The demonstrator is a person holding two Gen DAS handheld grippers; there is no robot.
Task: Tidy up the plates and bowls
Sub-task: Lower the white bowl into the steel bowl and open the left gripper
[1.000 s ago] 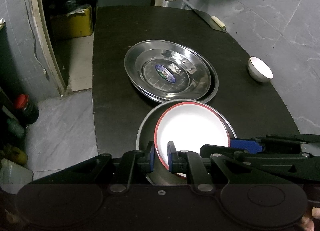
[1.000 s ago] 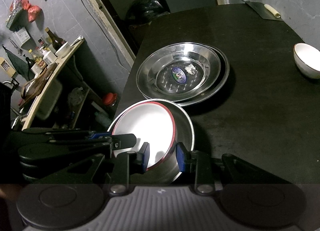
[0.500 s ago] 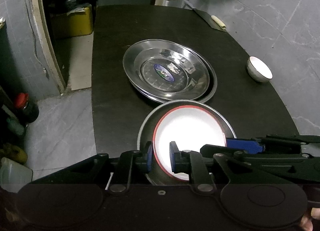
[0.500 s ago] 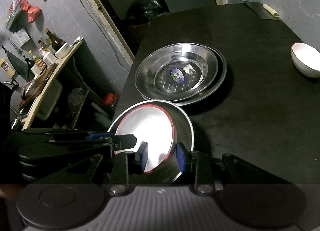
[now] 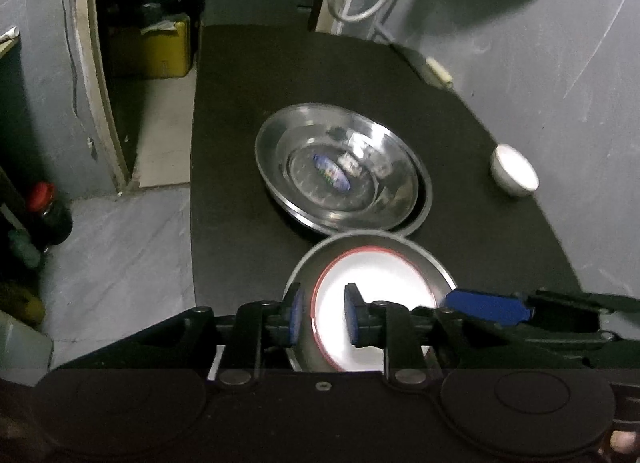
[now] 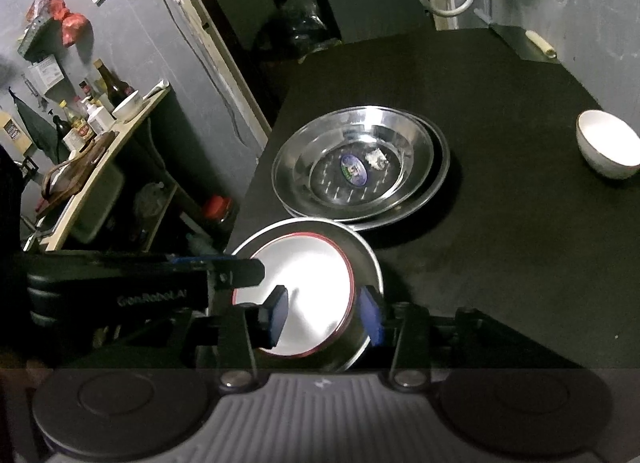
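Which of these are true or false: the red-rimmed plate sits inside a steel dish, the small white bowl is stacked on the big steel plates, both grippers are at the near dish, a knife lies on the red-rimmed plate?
1. The red-rimmed plate sits inside a steel dish. True.
2. The small white bowl is stacked on the big steel plates. False: it stands apart on the table.
3. The left gripper and right gripper are both at the near dish. True; their jaws are opening.
4. A knife lies on the red-rimmed plate. False: it is bare.
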